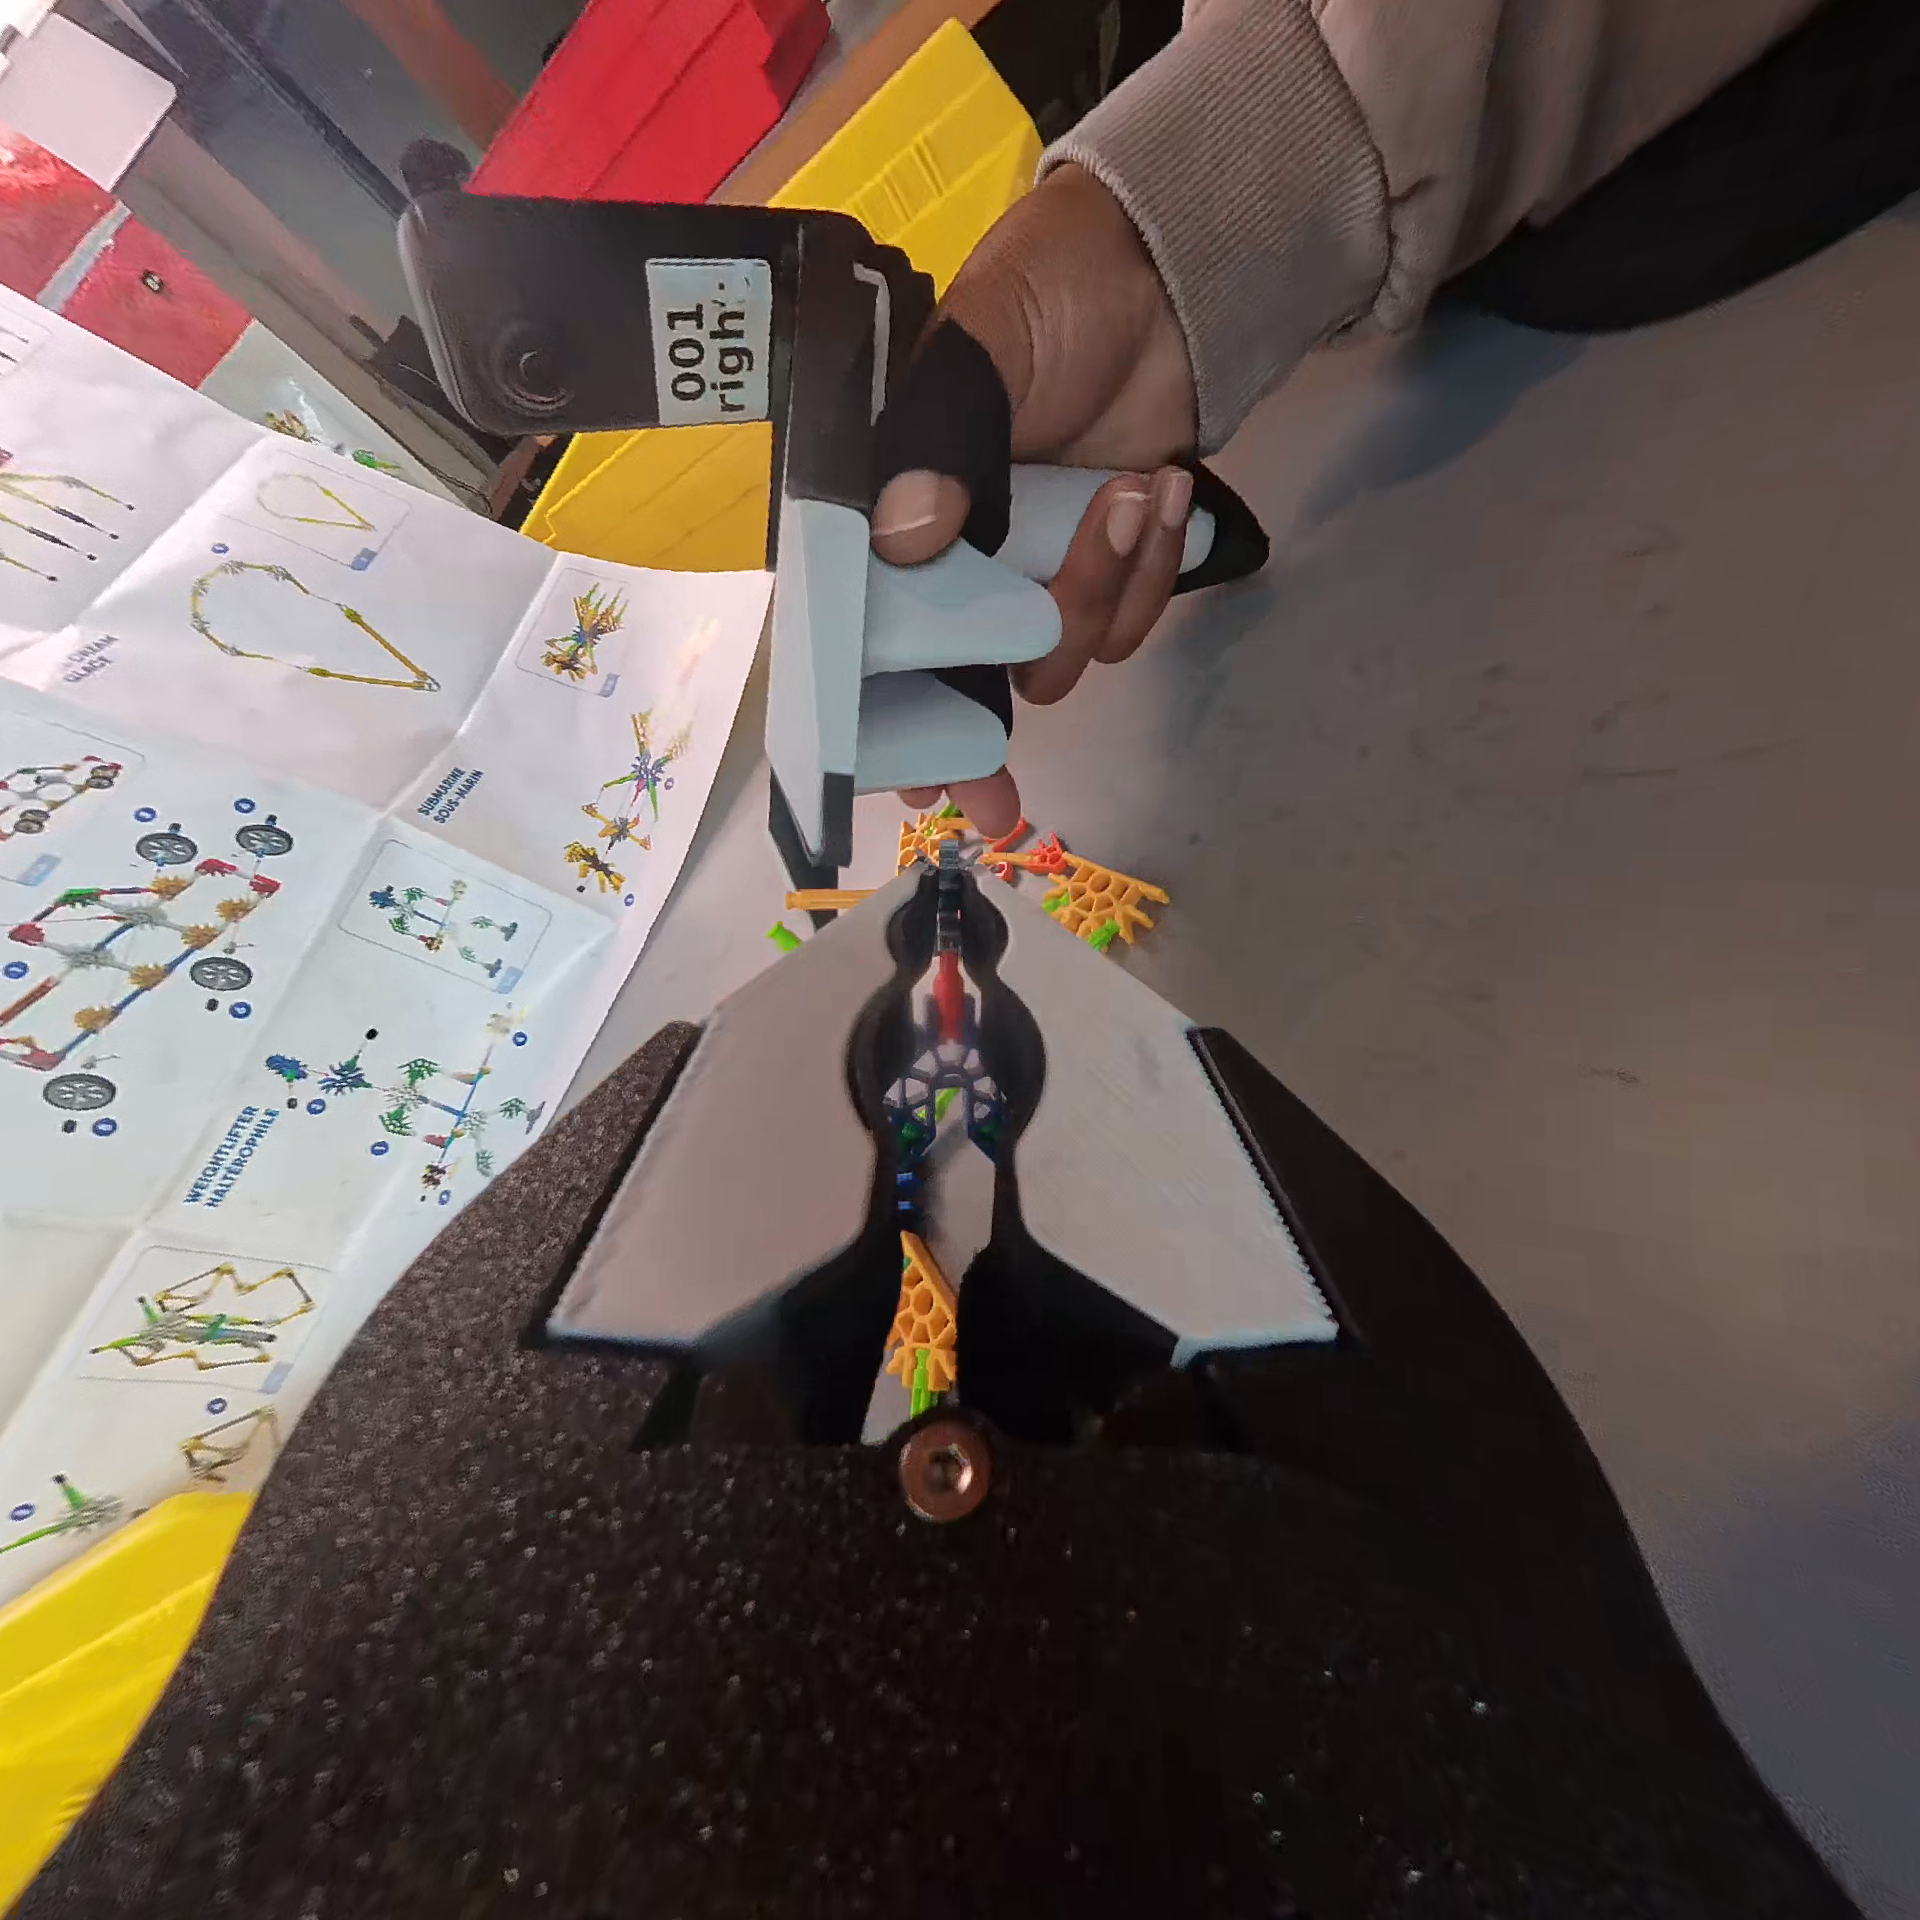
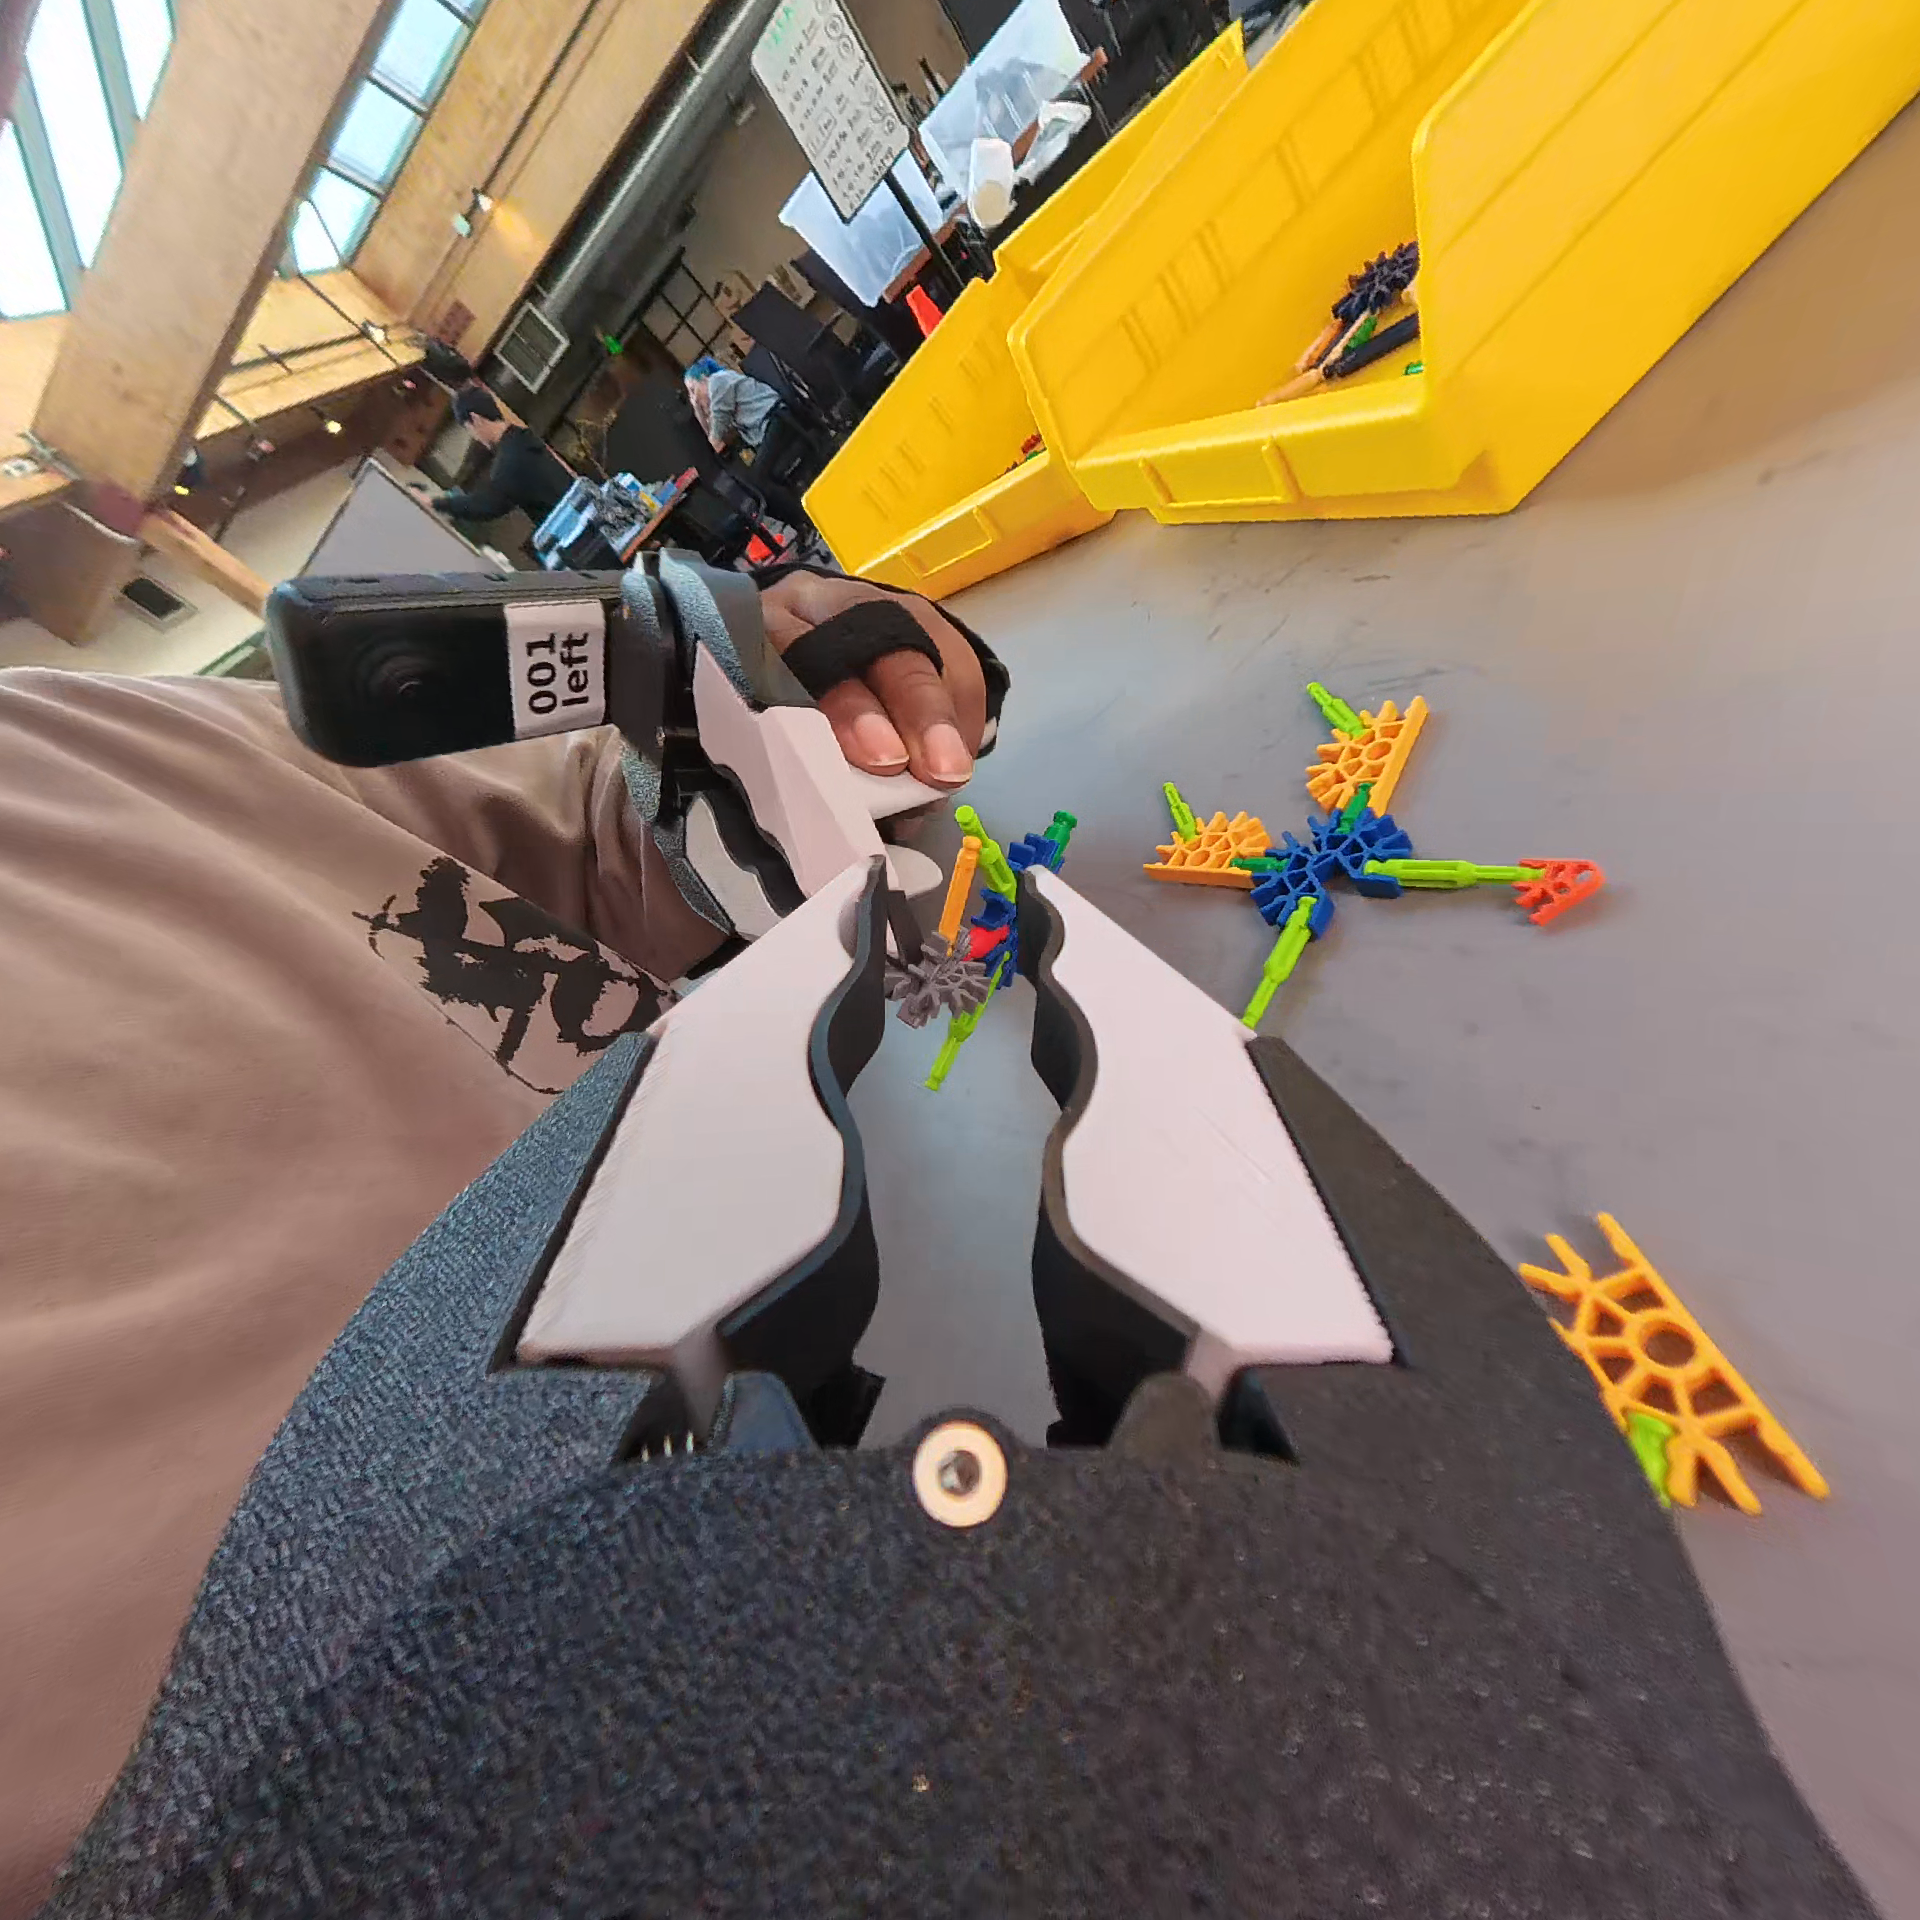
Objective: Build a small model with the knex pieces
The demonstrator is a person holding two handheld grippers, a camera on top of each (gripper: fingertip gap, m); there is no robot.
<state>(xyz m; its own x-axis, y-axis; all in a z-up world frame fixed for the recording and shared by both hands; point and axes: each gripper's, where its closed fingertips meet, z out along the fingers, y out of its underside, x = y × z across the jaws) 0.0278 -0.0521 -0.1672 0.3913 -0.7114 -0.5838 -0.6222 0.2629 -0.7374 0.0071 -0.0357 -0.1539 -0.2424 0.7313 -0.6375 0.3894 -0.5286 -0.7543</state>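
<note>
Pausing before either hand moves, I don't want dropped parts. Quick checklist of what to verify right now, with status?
1. Left gripper clamped on the toy assembly: ok, shut on it.
2. Right gripper open: ok, jaws apart.
3. Grey connector between the right gripper's fingers: ok, close to one finger; contact cannot tell.
4. Grey connector seated on the toy assembly: cannot tell.
5. Blue star piece out of the way: ok, lies apart on the table.
</note>
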